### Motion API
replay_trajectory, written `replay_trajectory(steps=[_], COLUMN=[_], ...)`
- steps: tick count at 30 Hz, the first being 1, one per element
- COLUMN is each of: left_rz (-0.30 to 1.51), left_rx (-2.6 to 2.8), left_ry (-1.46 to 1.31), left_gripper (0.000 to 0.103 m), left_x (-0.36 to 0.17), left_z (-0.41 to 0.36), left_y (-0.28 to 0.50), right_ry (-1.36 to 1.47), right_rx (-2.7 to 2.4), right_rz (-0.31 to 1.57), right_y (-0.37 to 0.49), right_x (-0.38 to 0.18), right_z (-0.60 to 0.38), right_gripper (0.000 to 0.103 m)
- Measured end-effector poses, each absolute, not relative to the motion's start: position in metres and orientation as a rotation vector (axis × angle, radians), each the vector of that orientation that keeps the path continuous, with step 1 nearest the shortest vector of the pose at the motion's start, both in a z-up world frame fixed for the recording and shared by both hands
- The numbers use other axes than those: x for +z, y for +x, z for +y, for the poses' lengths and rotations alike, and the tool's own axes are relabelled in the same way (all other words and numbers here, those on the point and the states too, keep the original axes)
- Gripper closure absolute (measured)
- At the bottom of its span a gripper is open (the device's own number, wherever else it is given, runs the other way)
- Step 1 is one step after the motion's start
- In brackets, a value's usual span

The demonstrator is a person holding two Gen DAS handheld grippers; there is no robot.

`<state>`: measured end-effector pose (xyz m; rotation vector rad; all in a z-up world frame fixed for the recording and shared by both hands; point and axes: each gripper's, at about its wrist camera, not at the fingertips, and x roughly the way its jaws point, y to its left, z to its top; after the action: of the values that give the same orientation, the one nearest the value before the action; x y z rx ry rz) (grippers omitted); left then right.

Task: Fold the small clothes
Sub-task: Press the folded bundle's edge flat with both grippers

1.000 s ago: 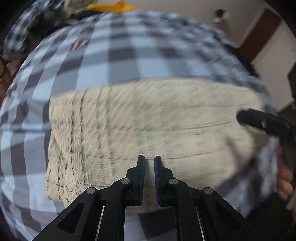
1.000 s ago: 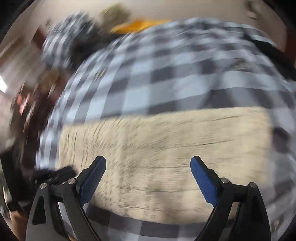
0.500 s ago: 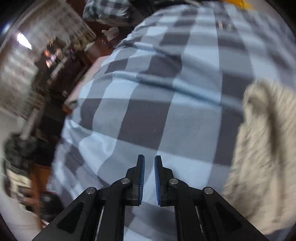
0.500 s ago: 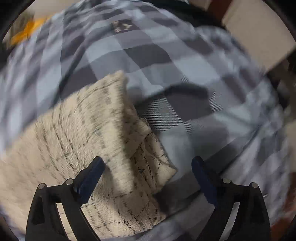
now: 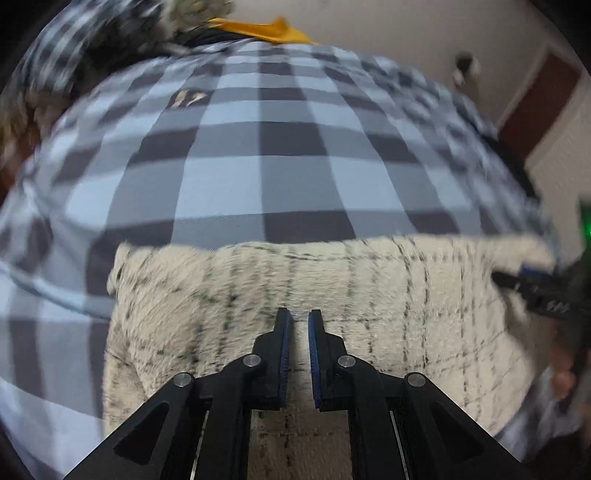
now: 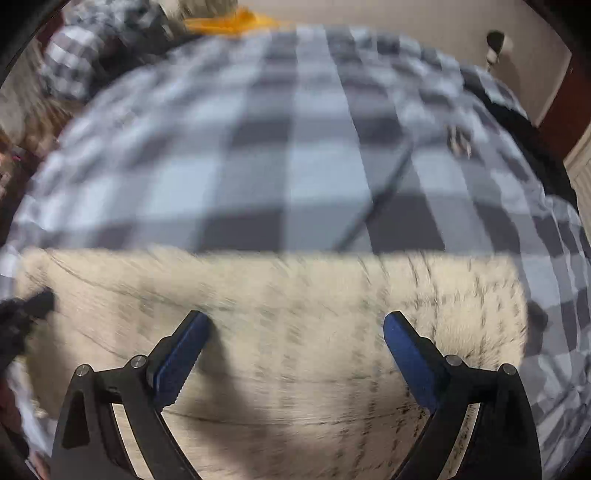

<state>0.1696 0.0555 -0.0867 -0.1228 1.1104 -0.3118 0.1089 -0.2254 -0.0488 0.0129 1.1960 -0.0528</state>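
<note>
Cream fuzzy garment w/ thin dark grid spans lower frame on checkered bedspread. Left gripper nearly closed, empty; right gripper wide apart, empty. Orange cloth top center.

Checked bedspread — orange cloth beyond

Checked bedspread, beige wall

dim indoor light | motion blur (perhaps worse right view) | fisheye-bent edges
</note>
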Motion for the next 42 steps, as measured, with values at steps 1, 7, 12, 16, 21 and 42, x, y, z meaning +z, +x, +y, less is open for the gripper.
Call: replay_trajectory(steps=[1,7,12,16,21,42], left_rz=[1.116,1.1,1.128,1.162,1.078,1.004], left_rx=[-0.298,0.076,0.069,-0.108,0.011,-0.051], left_ry=[-0.172,-0.01,0.032,-0.072,0.11,0.088], left_gripper=[0.095,0.094,0.094,0.094,0.093,0.0], left_x=[-0.087,-0.073,-0.057,-0.044,-0.026,-0.013], left_z=[0.068,0.122,0.141,0.144,0.148,0.169], left_y=[0.172,0.156,0.125,0.094,0.064,0.045], right_ry=[0.05,0.199,0.363,0.266,0.242,0.279], right_rx=[-0.084,-0.636,-0.615,-0.511,-0.383,-0.278], right_rz=[1.202,1.187,1.054,0.938,0.869,0.927], right_y=[0.11,0.091,0.045,0.022,0.006,-0.013], right_x=[-0.053,-0.035,0.009,0.045,0.045,0.036], right_z=[-0.238,-0.348,-0.367,-0.323,-0.305,-0.309], right_gripper=[0.009,0.007,0.007,0.007,0.007,0.007])
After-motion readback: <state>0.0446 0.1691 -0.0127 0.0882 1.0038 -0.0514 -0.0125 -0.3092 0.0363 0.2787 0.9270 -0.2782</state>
